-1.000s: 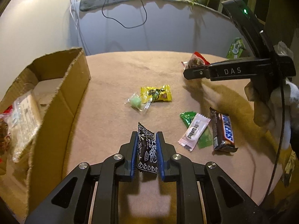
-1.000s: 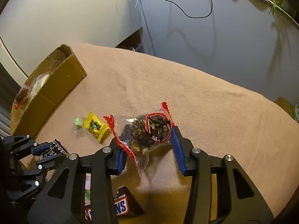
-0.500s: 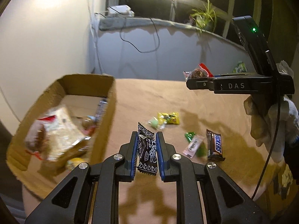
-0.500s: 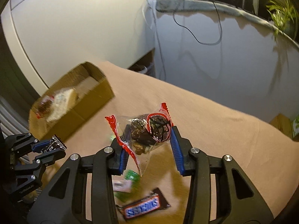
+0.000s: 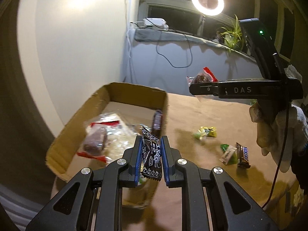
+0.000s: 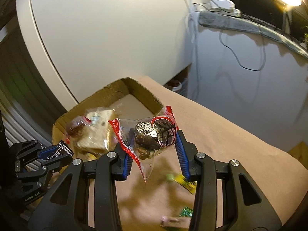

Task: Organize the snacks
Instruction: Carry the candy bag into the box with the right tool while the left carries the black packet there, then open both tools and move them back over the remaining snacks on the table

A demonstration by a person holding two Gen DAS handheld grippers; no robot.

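Both grippers loaded, approaching the cardboard box [image 5: 134, 88].

The left gripper [image 5: 151, 158] fingers clamp a black snack packet [image 5: 151, 156], long axis upright, directly above the box's near corner. The right gripper [image 6: 153, 144] fingers pinch a clear red-edged snack bag [image 6: 152, 132] above the table [image 6: 221, 134]; the box lies ahead and left of it. The left hand is nearer, so it likely releases first.

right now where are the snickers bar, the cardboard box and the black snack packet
snickers bar [image 5: 243, 155], left wrist view, wrapper middle
cardboard box [image 5: 134, 92], left wrist view, far wall
black snack packet [image 5: 152, 156], left wrist view, printed face
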